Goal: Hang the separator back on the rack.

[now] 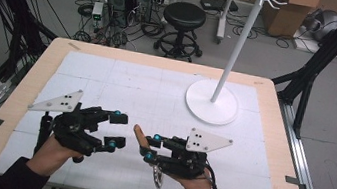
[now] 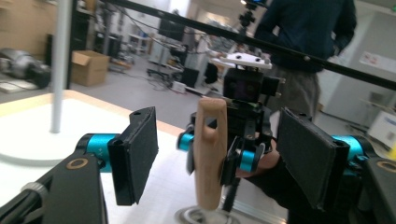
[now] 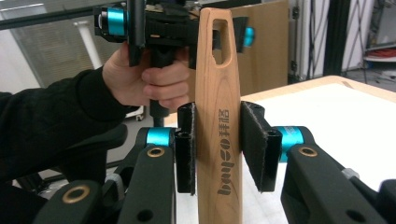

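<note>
Wooden handle [image 3: 218, 116], slotted at its top end, metal ring at its base: stands upright, clamped mid-length in the right gripper [image 3: 217, 149]; judged light, rigid and smooth, best taken on its flat faces below the slot. The left gripper [image 2: 217, 154], jaws apart and empty, faces it. Beyond both grippers on the bench [image 1: 18, 102], a white stand [image 1: 212, 102]; nothing blocks the way.

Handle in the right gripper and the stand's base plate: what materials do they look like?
Handle: looks like light wood, smooth and unvarnished or matte; faint grain and dark printed lettering show, with a slot cut near the top. The right gripper is shut on it. Stand base: white, smooth disc with the same white pole; painted metal or plastic, can't tell which.
</note>
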Demonstrator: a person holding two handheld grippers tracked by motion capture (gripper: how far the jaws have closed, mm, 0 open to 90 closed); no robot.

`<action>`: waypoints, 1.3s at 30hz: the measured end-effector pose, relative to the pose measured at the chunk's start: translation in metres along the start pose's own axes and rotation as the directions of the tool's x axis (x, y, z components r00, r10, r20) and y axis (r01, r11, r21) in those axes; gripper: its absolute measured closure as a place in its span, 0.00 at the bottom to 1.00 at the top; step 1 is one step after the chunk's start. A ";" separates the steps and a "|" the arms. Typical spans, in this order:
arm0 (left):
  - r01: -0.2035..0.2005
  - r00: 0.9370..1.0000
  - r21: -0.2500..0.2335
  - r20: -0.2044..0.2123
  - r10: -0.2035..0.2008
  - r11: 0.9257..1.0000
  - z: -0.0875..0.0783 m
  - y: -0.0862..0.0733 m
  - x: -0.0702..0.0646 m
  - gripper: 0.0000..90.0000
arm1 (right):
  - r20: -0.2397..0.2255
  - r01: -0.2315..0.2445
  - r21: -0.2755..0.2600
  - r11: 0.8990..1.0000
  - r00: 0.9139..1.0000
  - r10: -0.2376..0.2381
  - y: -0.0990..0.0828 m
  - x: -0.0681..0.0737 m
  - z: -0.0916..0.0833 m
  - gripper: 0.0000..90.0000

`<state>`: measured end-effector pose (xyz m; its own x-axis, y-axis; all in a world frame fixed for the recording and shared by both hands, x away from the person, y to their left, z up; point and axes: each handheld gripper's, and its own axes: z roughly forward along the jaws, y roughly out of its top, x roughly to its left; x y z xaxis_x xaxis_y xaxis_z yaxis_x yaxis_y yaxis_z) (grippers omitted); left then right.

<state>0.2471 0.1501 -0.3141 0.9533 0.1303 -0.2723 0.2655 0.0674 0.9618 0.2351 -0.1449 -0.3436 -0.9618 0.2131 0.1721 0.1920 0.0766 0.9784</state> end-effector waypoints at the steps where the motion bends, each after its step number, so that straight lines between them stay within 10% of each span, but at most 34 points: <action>1: 0.003 1.000 0.003 0.007 -0.003 1.000 0.004 0.001 -0.001 0.34 | -0.008 0.000 0.000 1.000 1.000 0.000 0.000 0.001 0.001 0.75; 10: 0.014 1.000 0.007 0.025 -0.015 1.000 0.021 0.001 -0.001 0.33 | -0.029 0.008 -0.006 1.000 1.000 -0.008 0.004 0.006 0.004 0.75; 20: 0.008 0.996 -0.012 0.086 -0.007 1.000 0.021 0.002 0.000 0.65 | -0.046 0.001 -0.032 0.999 0.999 -0.003 0.004 0.007 0.005 0.75; 39: -0.036 0.999 0.026 0.042 0.034 0.999 0.025 0.009 -0.008 0.78 | -0.085 -0.034 -0.042 0.999 0.996 0.030 0.005 0.005 0.002 0.75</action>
<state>0.2457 0.1248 -0.3030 0.9671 0.0911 -0.2376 0.2351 0.0369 0.9713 0.2313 -0.1418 -0.3384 -0.9686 0.1321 0.2108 0.2162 0.0282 0.9759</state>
